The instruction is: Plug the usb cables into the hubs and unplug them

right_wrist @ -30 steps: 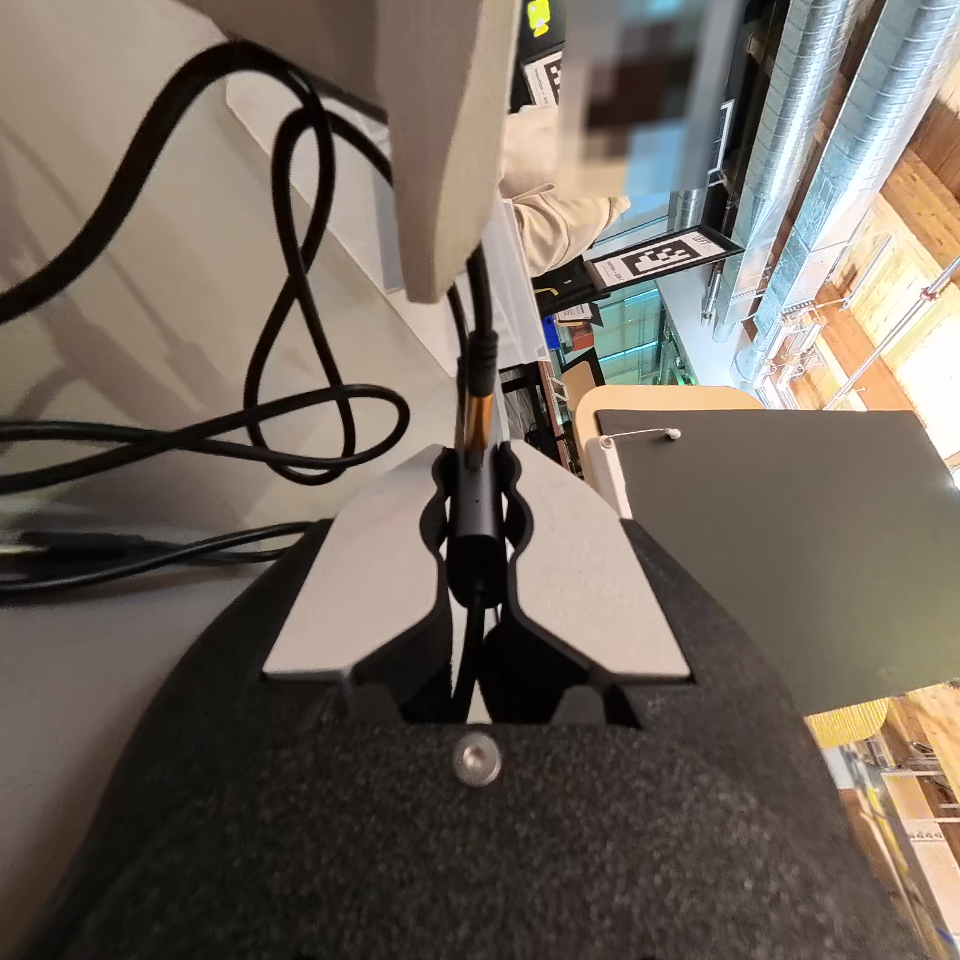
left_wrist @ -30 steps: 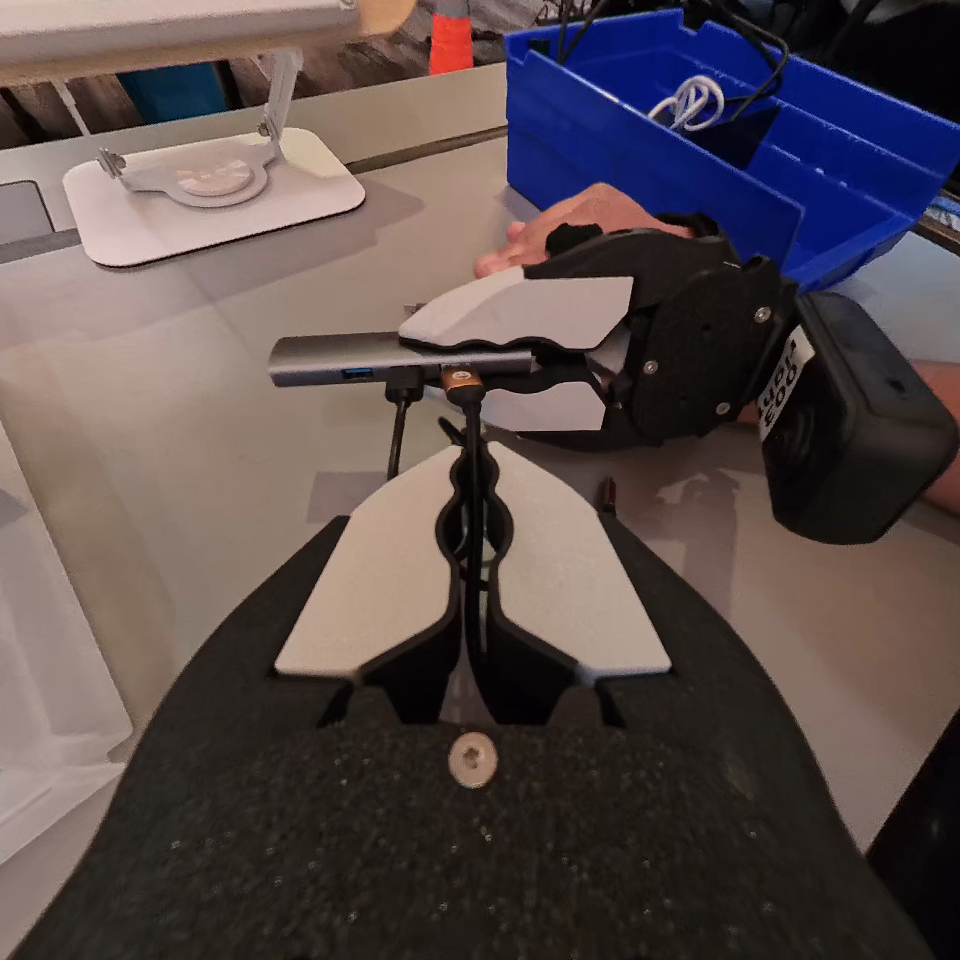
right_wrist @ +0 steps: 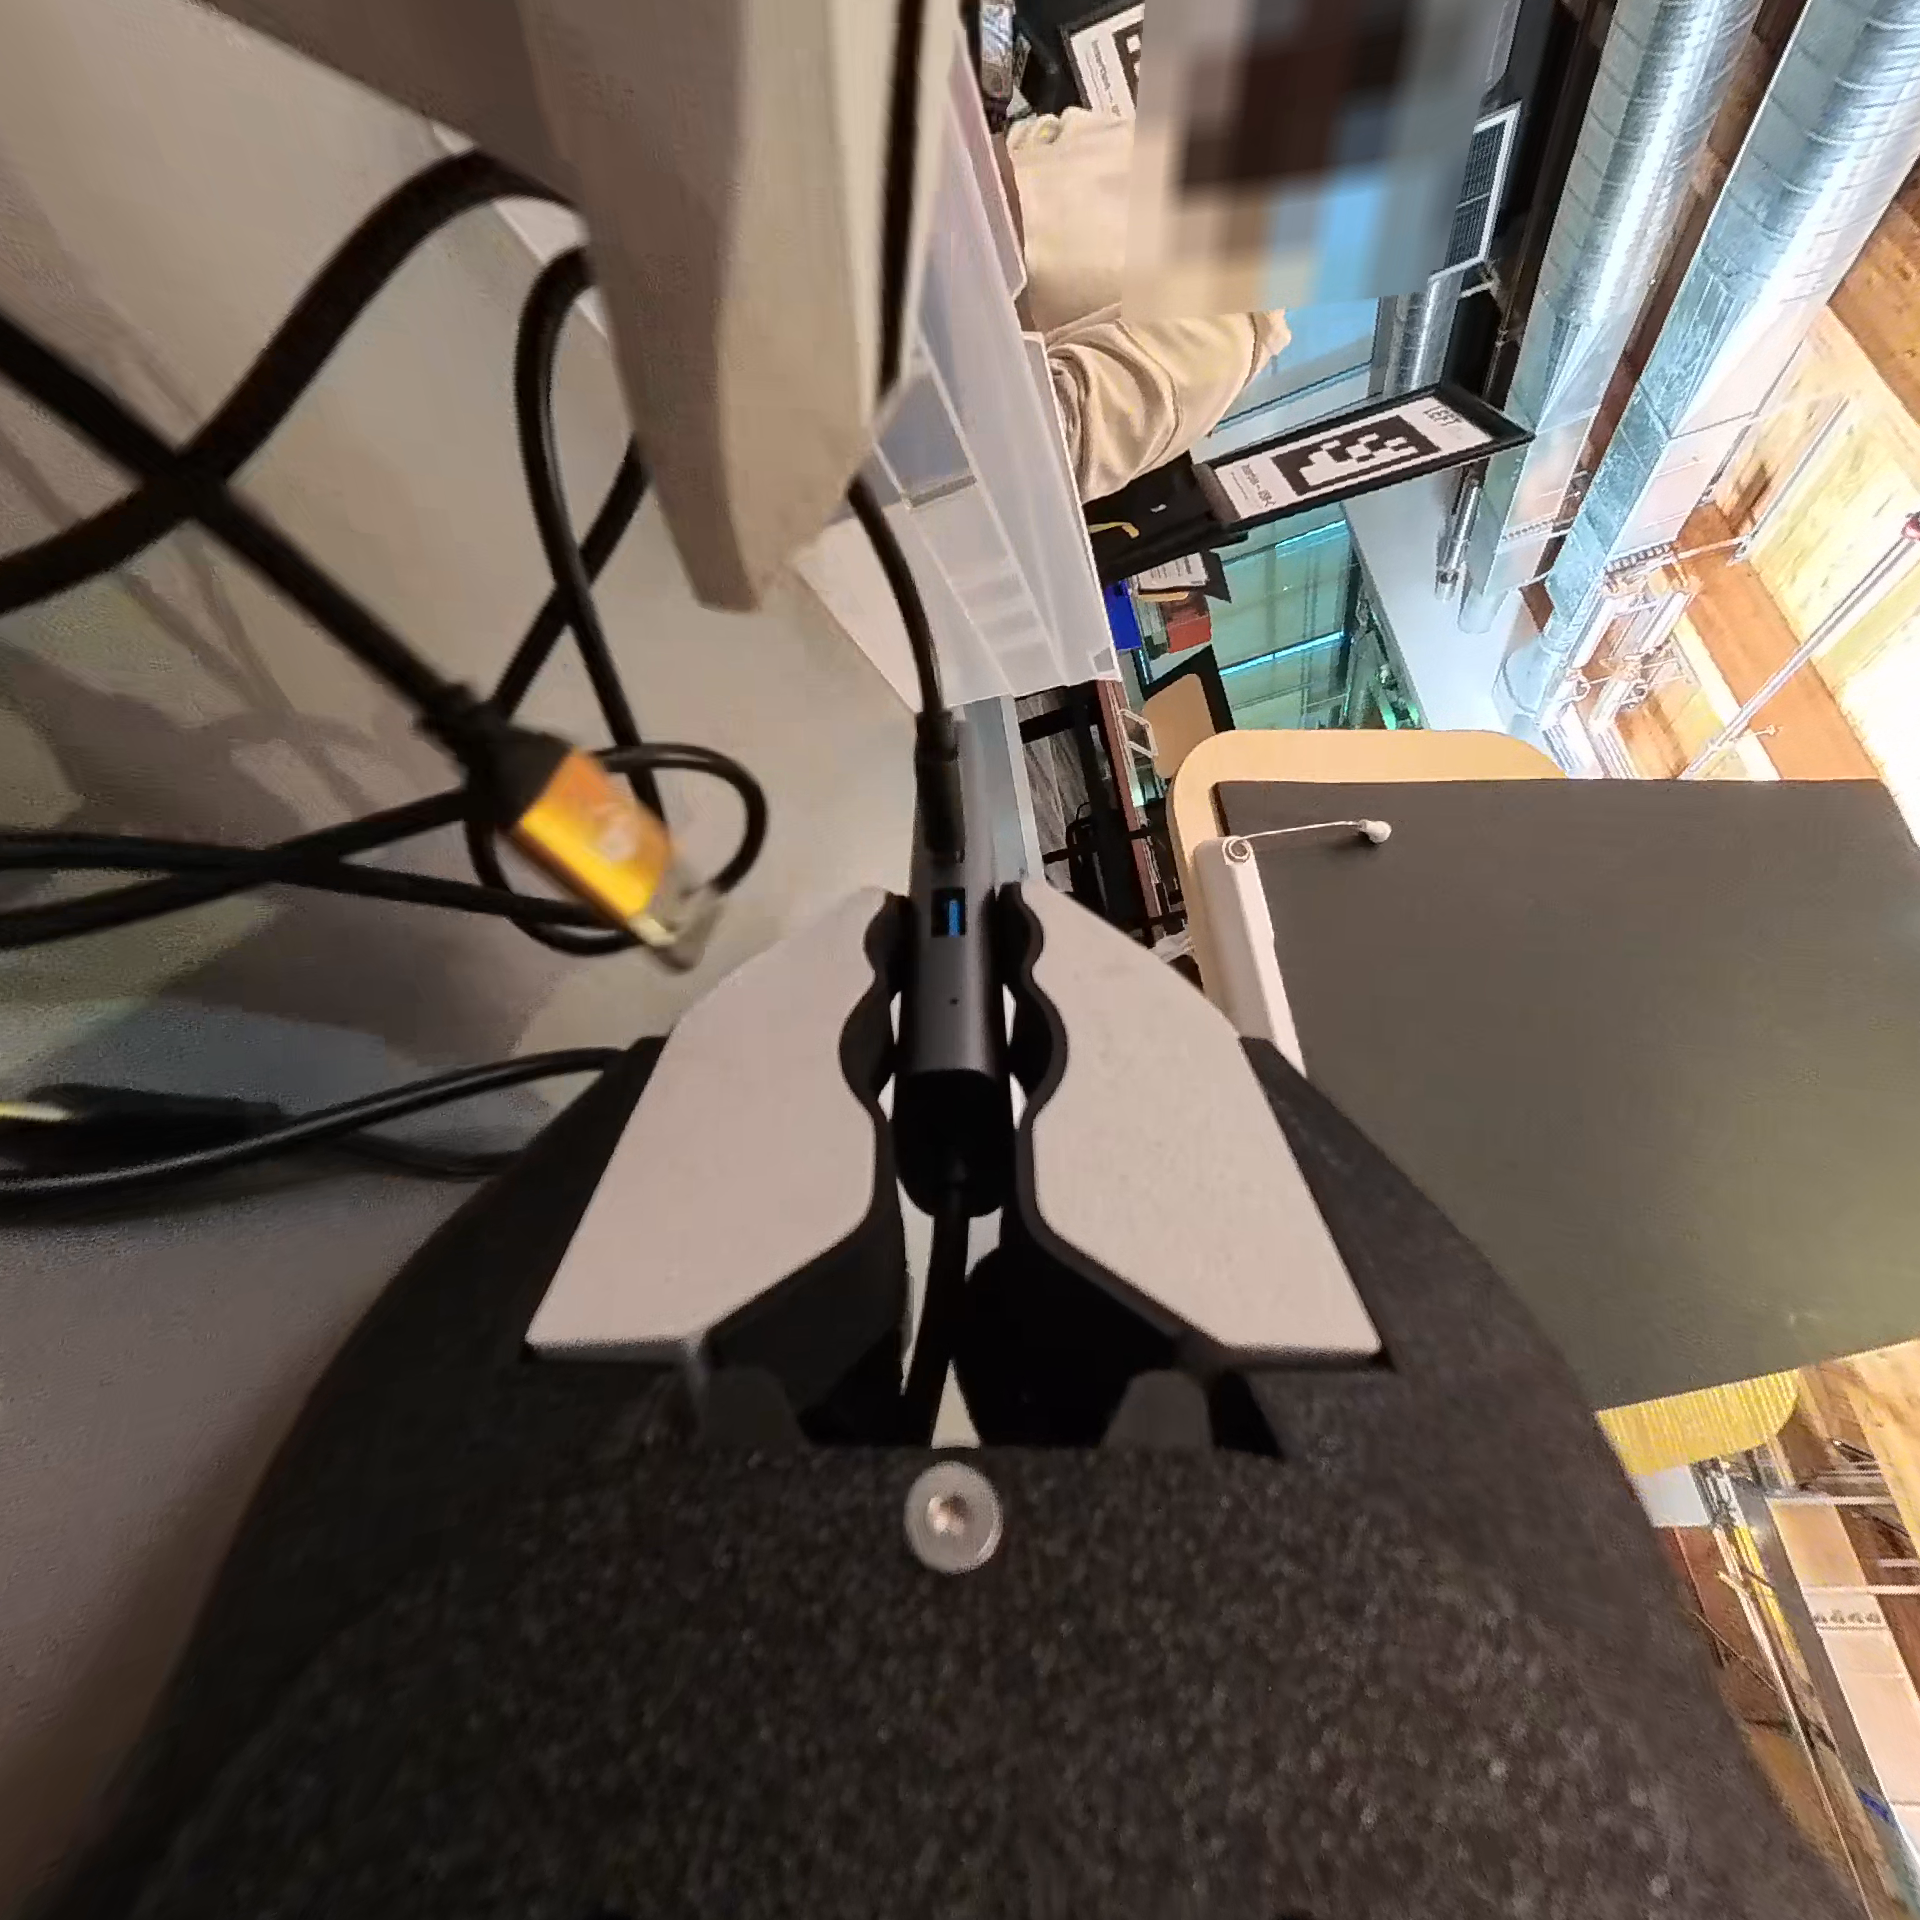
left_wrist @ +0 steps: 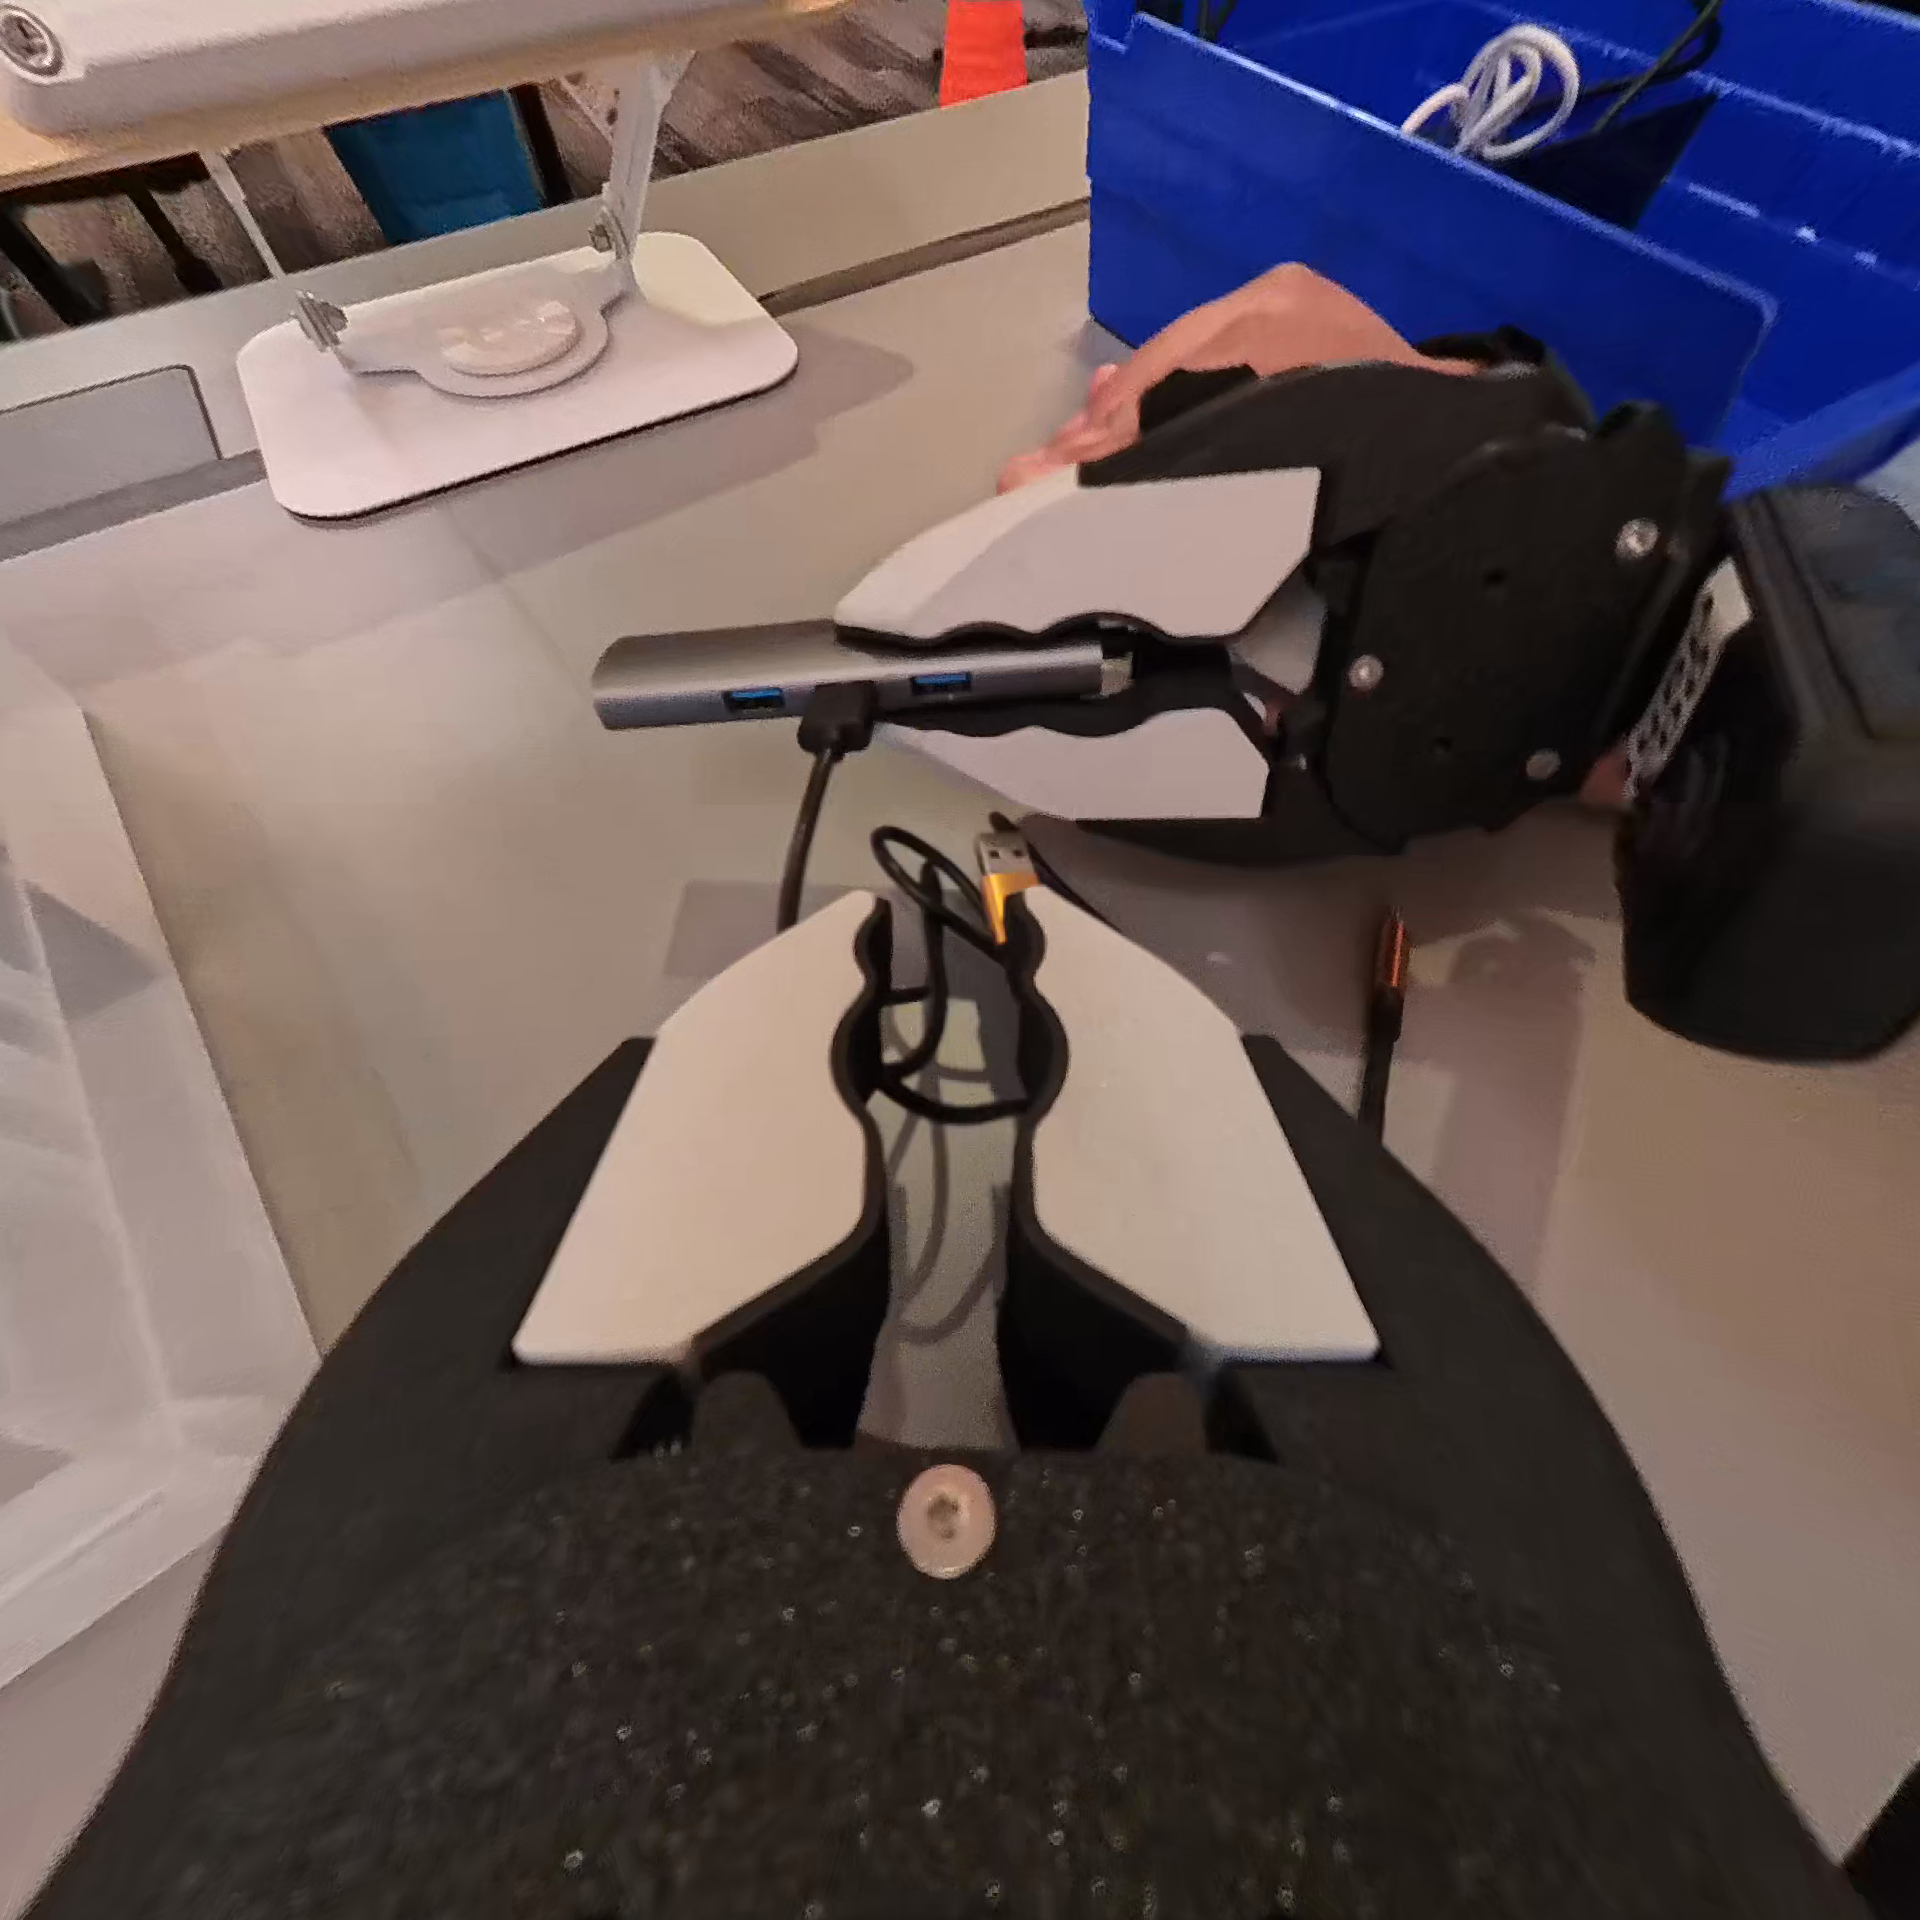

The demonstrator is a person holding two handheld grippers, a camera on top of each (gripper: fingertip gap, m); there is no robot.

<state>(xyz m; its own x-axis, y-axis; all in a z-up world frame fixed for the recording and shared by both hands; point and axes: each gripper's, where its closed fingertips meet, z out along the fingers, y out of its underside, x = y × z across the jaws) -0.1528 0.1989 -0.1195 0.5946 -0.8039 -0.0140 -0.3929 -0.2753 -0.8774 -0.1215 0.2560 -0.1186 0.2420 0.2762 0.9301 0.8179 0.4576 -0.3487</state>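
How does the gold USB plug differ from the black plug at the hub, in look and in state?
The gold USB plug is out of the grey hub, its metal tip bare; the black plug sits in a port. The gold one lies near the open left gripper, ungripped; the black one hangs from the hub that the right gripper holds. Both have black cables.

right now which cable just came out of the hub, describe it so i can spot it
Find the grey hub clamped in the right gripper above the table. Just below it, at the left gripper fingertips, a loose plug points up. Its gold-orange shell sets it apart from the all-black plug still seated in the hub.
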